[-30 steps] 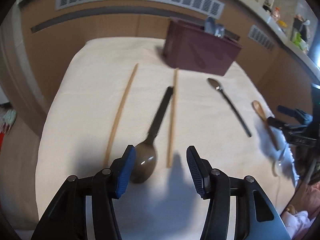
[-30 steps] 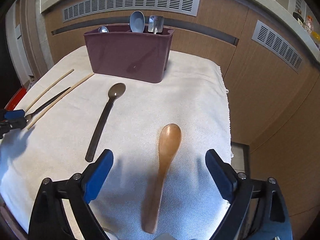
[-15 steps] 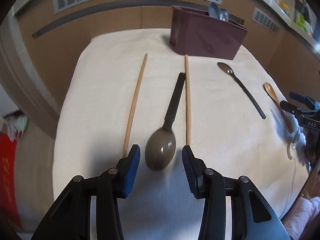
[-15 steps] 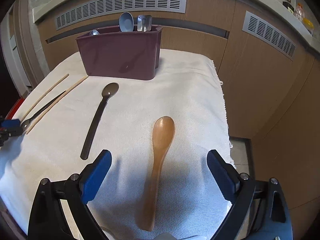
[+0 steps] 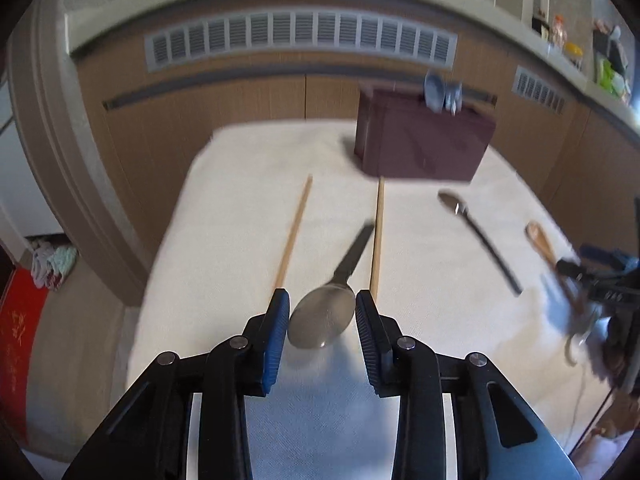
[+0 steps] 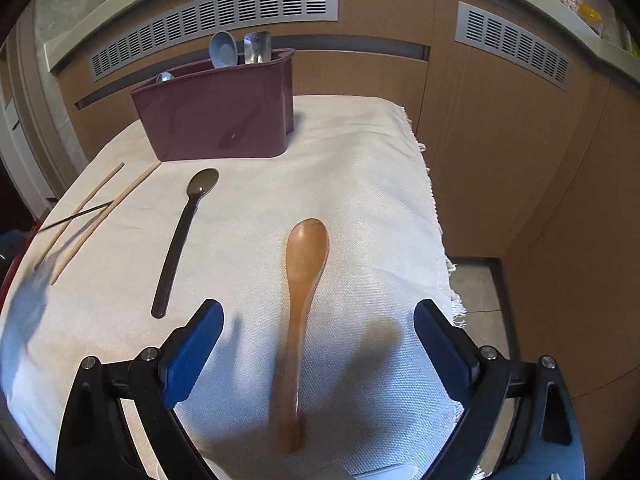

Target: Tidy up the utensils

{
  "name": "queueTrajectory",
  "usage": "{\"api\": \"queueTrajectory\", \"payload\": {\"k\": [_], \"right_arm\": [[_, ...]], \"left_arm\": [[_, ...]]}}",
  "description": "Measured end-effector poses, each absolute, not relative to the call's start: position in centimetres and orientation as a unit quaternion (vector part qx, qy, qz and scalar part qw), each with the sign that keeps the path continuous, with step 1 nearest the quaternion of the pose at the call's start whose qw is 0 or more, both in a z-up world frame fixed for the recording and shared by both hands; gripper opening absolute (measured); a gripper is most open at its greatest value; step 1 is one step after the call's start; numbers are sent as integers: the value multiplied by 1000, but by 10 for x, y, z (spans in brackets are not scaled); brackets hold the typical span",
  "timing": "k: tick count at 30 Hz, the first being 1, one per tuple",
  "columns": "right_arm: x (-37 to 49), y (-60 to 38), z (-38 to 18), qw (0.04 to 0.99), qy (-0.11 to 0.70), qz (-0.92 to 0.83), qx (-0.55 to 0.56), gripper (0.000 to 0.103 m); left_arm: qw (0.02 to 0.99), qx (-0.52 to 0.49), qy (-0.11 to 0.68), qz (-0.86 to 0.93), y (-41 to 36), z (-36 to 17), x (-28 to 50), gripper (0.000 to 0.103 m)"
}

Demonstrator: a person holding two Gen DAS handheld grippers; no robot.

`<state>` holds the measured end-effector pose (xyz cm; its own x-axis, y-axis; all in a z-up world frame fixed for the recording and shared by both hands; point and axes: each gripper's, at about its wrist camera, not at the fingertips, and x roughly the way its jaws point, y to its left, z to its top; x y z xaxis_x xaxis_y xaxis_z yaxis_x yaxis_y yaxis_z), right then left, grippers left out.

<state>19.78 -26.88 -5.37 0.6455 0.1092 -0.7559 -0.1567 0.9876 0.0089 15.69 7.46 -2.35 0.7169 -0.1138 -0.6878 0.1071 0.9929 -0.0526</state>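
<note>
My left gripper is shut on the bowl of a dark-handled metal spoon and holds it tilted above the white cloth; its handle shows lifted at the far left of the right wrist view. Two wooden chopsticks lie on either side of it. My right gripper is open over the handle of a wooden spoon, jaws wide on either side. A black spoon lies to its left. The maroon utensil holder stands at the back with several utensils in it.
The white cloth covers the table; its fringed right edge drops to the floor. Wooden cabinets with vents stand close behind. A red item sits on the floor at left.
My left gripper closed on the metal spoon's bowl and lifted it off the cloth. My right gripper lowered a little over the wooden spoon and stayed open.
</note>
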Motion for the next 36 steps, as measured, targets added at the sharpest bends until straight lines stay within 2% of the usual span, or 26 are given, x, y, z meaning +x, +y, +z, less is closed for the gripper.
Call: {"api": "queueTrajectory", "payload": {"k": [4, 8, 11, 16, 17, 18, 30, 32, 36], "right_arm": [[200, -265, -47, 911, 405, 71, -35, 95], [213, -258, -45, 909, 410, 62, -44, 92], [231, -249, -50, 898, 433, 59, -61, 75], [253, -229, -70, 876, 469, 39, -103, 57], [252, -228, -69, 879, 464, 40, -105, 45], [252, -227, -68, 876, 467, 45, -109, 28], [231, -259, -43, 893, 444, 61, -48, 28], [226, -260, -38, 895, 438, 64, -47, 28], [221, -253, -36, 896, 435, 75, -50, 28]], "left_arm": [[944, 7, 324, -64, 64, 7, 157, 29], [947, 9, 314, -72, 54, 12, 175, 28], [943, 6, 323, -78, 50, 7, 186, 27], [937, 0, 338, -84, 52, -4, 192, 28], [936, -1, 341, -84, 53, -6, 193, 28], [935, -3, 345, -84, 55, -8, 193, 28], [900, 6, 424, -100, 54, -54, 182, 32], [896, 2, 433, -100, 58, -62, 170, 42], [889, 1, 449, -86, 64, -77, 163, 44]]}}
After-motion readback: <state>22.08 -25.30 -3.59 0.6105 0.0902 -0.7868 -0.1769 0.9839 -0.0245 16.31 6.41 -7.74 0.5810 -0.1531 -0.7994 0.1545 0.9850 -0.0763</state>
